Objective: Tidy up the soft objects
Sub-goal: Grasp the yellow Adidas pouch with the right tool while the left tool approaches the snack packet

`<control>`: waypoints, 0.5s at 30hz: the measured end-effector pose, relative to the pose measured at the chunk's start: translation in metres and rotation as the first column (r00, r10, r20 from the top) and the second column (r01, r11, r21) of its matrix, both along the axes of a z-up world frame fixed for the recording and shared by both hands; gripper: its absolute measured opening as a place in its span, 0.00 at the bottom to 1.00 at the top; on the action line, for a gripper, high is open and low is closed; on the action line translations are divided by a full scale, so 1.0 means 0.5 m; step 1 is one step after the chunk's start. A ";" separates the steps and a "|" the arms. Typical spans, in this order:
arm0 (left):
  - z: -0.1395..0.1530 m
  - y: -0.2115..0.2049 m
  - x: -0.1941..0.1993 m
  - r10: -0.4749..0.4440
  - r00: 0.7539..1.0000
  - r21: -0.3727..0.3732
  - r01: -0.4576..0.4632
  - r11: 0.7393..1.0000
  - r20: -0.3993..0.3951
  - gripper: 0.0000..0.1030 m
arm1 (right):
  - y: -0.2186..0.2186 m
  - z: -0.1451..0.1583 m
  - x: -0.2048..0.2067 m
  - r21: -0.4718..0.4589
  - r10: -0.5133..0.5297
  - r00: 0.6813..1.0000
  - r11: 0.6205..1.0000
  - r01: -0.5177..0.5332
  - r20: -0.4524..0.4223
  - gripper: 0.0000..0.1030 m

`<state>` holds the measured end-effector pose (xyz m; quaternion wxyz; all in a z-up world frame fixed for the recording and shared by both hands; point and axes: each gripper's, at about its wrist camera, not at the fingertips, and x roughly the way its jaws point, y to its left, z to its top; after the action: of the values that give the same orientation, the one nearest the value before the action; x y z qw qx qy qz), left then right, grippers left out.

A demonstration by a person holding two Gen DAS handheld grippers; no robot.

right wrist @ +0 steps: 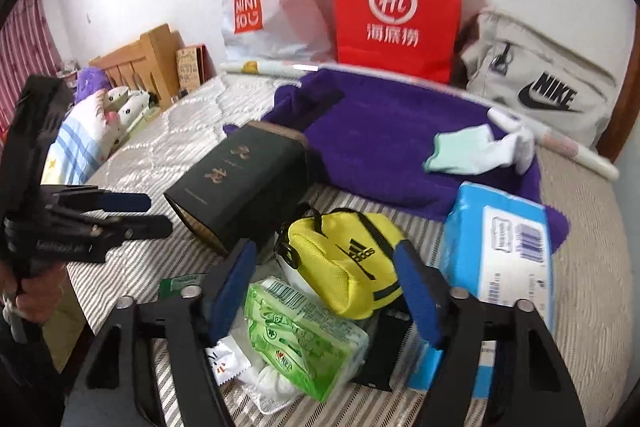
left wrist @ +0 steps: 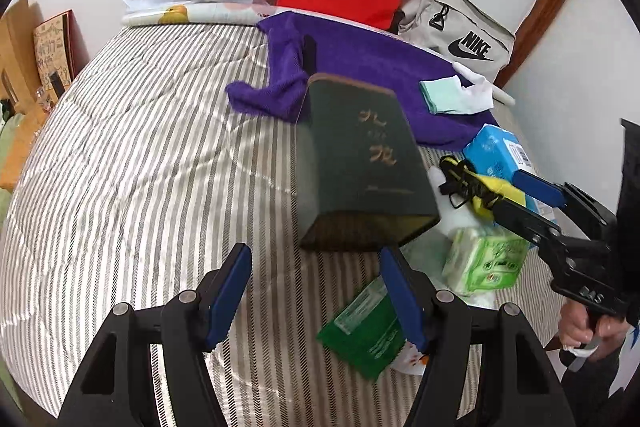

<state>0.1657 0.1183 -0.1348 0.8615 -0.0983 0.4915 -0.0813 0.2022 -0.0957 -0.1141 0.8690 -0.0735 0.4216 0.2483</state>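
A purple towel lies rumpled across the striped bed, a mint-and-white sock resting on it. A yellow pouch sits atop a green tissue pack, beside a blue tissue pack.

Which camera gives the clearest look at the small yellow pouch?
The right wrist view: the yellow pouch lies whole and close, logo and zipper visible. The left wrist view shows only a yellow sliver and black cord, behind the right gripper.

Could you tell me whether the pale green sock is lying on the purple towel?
Yes, the sock rests on the purple towel.

Socks on towel — behind box
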 end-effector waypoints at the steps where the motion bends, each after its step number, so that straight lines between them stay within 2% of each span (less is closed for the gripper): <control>1: -0.006 0.002 -0.003 -0.006 1.000 -0.016 0.006 1.000 0.000 0.63 | 0.006 -0.007 0.002 -0.015 0.006 1.000 1.000 -0.006 -0.002 0.64; 3: -0.016 0.012 -0.007 0.009 1.000 -0.064 -0.009 0.998 -0.006 0.63 | 0.019 -0.023 0.006 -0.057 0.013 1.000 0.998 -0.013 -0.007 0.62; 5: -0.025 0.018 -0.008 0.006 1.000 -0.099 -0.007 0.995 -0.014 0.63 | 0.026 -0.036 0.008 -0.076 0.016 1.000 0.997 -0.017 -0.013 0.44; 6: -0.029 0.020 -0.010 0.004 1.000 -0.108 -0.006 0.994 -0.016 0.63 | 0.027 -0.037 0.008 -0.065 0.028 0.999 0.997 -0.029 -0.024 0.41; 8: -0.036 0.016 -0.013 -0.005 1.000 -0.092 0.004 0.996 -0.020 0.63 | 0.024 -0.030 0.006 -0.053 0.028 1.000 0.998 -0.028 -0.010 0.29; 12: -0.041 -0.005 -0.026 -0.035 0.999 -0.026 0.034 0.999 -0.011 0.63 | 0.012 0.007 -0.006 -0.001 0.034 0.999 0.999 -0.034 0.042 0.21; 15: -0.035 -0.021 -0.038 -0.066 0.998 -0.020 0.066 0.998 0.002 0.63 | 0.004 0.031 -0.016 0.037 0.030 0.997 0.999 -0.033 0.076 0.18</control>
<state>0.1468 0.1076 -0.1526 0.8577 -0.0908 0.4930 -0.1145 0.1940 -0.0936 -0.0984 0.8816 -0.0729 0.3825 0.2669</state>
